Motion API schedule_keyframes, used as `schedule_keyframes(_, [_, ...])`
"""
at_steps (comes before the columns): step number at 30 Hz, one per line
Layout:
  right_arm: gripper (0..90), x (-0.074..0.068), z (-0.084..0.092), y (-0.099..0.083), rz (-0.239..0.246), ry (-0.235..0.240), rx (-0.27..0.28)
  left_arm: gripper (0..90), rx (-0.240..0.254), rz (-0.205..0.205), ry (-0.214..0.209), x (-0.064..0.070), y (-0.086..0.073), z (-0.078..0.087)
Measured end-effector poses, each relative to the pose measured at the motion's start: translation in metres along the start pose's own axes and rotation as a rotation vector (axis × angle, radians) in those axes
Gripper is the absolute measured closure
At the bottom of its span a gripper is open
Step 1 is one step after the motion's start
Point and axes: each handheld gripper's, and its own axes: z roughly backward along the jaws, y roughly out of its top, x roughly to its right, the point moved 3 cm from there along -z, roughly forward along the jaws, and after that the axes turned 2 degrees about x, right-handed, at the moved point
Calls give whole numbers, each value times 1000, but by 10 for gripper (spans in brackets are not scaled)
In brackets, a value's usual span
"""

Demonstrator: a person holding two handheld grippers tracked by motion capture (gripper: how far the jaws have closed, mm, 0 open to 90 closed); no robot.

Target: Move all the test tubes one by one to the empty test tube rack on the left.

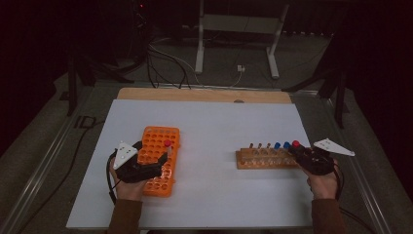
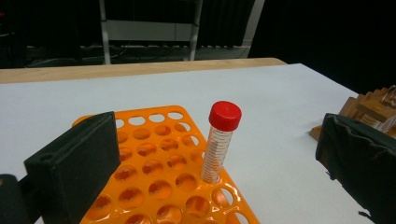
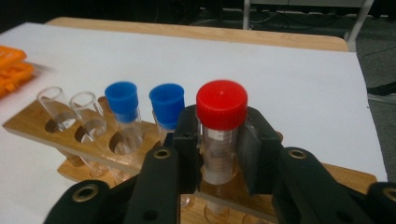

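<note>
An orange tube rack (image 1: 160, 135) lies left of centre on the white table. A red-capped tube (image 2: 219, 144) stands upright in a hole near its right edge. My left gripper (image 1: 160, 163) rests at the rack's near end, open, its jaws wide on either side of that tube and apart from it. At the right stands a wooden rack (image 1: 258, 160) with two blue-capped tubes (image 3: 122, 100) and uncapped glass tubes (image 3: 53, 100). My right gripper (image 3: 219, 149) is shut on another red-capped tube (image 3: 221, 107) that stands in the wooden rack's end hole.
The white table top (image 1: 209, 122) has a wooden strip along its far edge. Metal stand legs and cables (image 1: 165, 58) lie on the dark floor beyond. The orange rack (image 3: 11, 65) appears far left in the right gripper view.
</note>
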Motion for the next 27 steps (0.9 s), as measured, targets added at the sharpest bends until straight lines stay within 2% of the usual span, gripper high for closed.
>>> schedule_keyframes(7, [743,0,-1,-2,-2,-12,-5,4,2,-1,-1,0,0,-1])
schedule_keyframes(27, [746,-6,29,26,30,-18,107,4,-5,-6,0,1,-1,-2])
